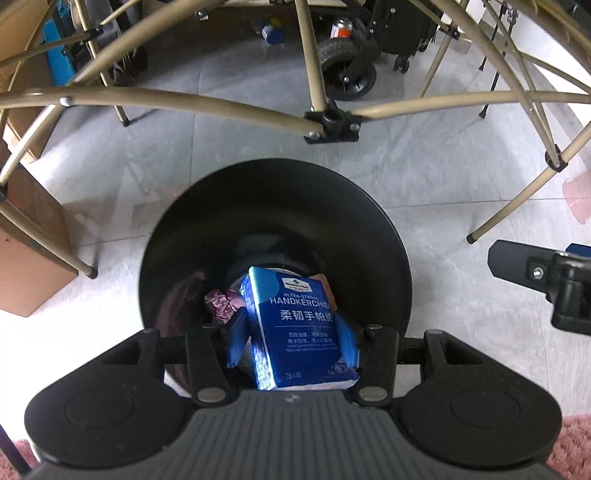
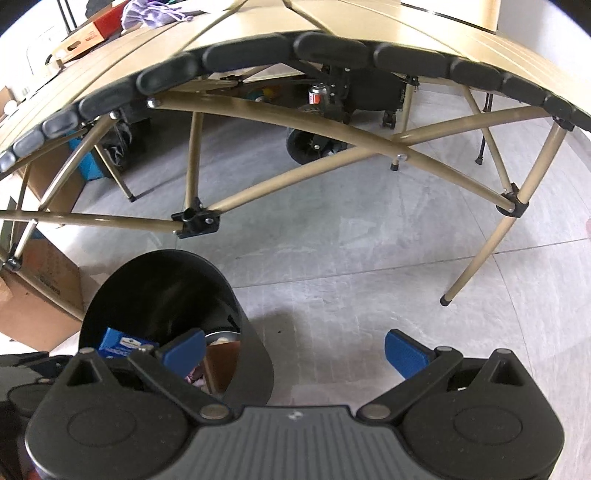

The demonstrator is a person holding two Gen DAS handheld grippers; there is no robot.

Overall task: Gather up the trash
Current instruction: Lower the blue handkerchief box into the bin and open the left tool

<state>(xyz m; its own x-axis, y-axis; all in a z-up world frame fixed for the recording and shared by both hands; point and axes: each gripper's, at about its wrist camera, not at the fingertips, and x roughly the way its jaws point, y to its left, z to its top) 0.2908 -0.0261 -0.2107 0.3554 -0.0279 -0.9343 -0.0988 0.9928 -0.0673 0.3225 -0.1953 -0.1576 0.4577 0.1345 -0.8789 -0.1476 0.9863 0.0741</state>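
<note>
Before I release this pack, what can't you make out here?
- Bin bottom, left wrist view: hidden by the tissue pack in the left tongs.
- Bin contents, right wrist view: mostly behind the open right tongs.
- Crumpled purple wrapper: type unreadable.
- Tabletop: cut off by the frame edge.

Storeroom or workshop, we judge: grey tiled floor [image 2: 369, 258], tan folding metal-frame table [image 2: 332, 33], brown cardboard boxes [image 1: 33, 258] at nine o'clock, black wheeled cart [image 1: 347, 70] at twelve.

Blue tissue pack [image 1: 299, 325] — black bin [image 1: 273, 206].
</note>
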